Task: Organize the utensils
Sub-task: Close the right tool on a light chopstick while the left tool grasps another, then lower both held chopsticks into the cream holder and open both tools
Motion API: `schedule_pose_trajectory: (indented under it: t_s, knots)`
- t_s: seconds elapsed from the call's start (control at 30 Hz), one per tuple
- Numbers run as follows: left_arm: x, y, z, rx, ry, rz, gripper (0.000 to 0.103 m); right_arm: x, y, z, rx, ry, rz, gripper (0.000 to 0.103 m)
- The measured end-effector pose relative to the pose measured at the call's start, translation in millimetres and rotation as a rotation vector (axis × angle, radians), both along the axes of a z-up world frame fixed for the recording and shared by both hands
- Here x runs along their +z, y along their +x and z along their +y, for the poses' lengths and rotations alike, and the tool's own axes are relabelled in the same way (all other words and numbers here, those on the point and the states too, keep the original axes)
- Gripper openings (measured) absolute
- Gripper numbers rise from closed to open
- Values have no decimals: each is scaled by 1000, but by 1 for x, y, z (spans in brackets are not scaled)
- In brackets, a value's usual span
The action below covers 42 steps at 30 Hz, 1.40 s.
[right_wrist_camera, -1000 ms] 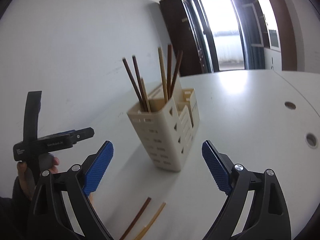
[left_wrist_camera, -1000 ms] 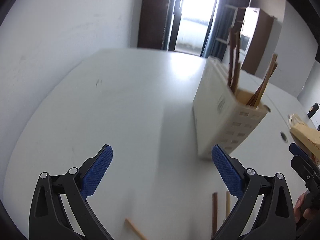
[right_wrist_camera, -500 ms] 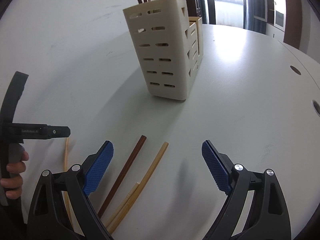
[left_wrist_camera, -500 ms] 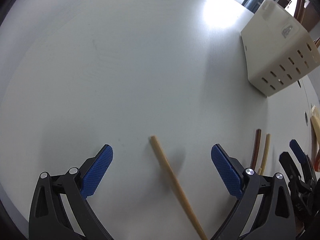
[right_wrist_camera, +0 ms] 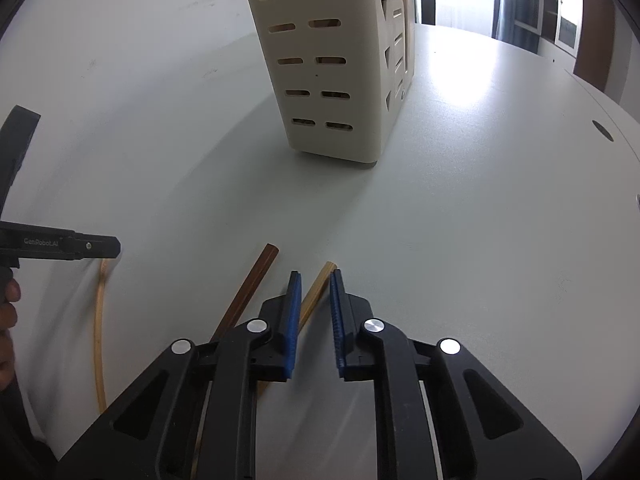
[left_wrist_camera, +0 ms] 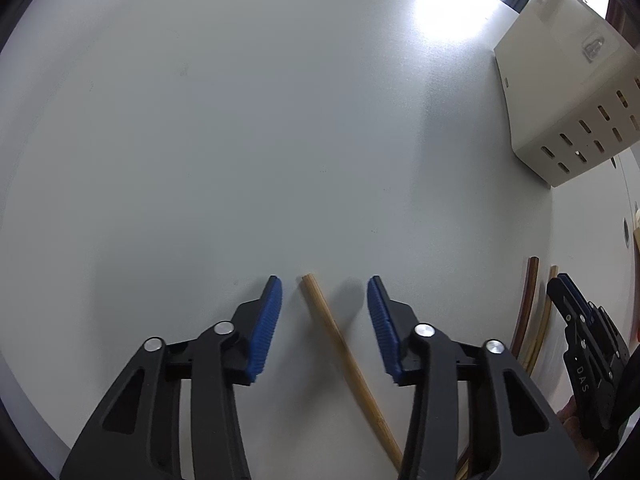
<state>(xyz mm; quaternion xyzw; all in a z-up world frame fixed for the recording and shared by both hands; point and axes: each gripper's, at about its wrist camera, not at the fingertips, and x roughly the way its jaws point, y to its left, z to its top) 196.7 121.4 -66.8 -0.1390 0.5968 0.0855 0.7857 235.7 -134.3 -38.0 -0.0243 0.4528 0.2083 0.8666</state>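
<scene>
L claw [left_wrist_camera: 324, 280] is half-spread and closing, pointing steeply down at the table [left_wrist_camera: 200, 120]. A pale stick [left_wrist_camera: 340, 340] lies between its blue pads w/ clear gaps both sides, so nothing is pinched yet. R claw [right_wrist_camera: 314, 274] is nearly pressed together and also closing. A 2nd pale stick [right_wrist_camera: 316, 292] has its tip between the pads and runs back under the left-hand pad, but a slit of table shows there, so no firm pinch yet.

Views differ. R view gives the cream holder [right_wrist_camera: 328, 80] upright w/ its slotted end wall and stepped compartments, well apart from the sticks. It also shows a bright doorway behind, round holes in the tabletop [right_wrist_camera: 602, 130], and fingers of the person's hand [right_wrist_camera: 6, 308] at the left edge. L view shows only the holder's plain side and a slotted corner at the right edge, plus far more bare table. R view shows the brown stick [right_wrist_camera: 248, 292] just beside the 2nd pale stick, and the pale stick curving down the left edge below the L claw's tip. L view has those two as thin slivers next to the R claw.

Vs half a sec ago: both claws were spread wide and now stand much narrower. The R view has dropped closer to its sticks, and the holder's top is now cropped. No stick has shifted.
</scene>
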Motion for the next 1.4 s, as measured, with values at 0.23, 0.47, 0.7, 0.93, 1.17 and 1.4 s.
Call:
schedule_pose_trajectory:
  t_s: [0.23, 0.47, 0.7, 0.93, 1.17, 1.4]
  knots:
    - [-3, -6, -5, -47, -29, -11, 6, -2, 1, -9, -20, 44, -1, 7]
    - [11, -11, -19, -92, -87, -65, 6, 10, -1, -20, -17, 145, -18, 7]
    - [55, -30, -20, -157, -136, -217, 5, 46, -13, -49, -7, 359, -106, 7]
    - [106, -36, -35, -223, -151, -358, 5, 95, -28, -69, -30, 476, -256, 6]
    - [135, -45, -38, -266, -143, -464, 5, 130, -44, -76, 1, 536, -365, 6]
    - [175, -52, -41, -291, -144, -575, 5, 154, -46, -82, 0, 569, -453, 6]
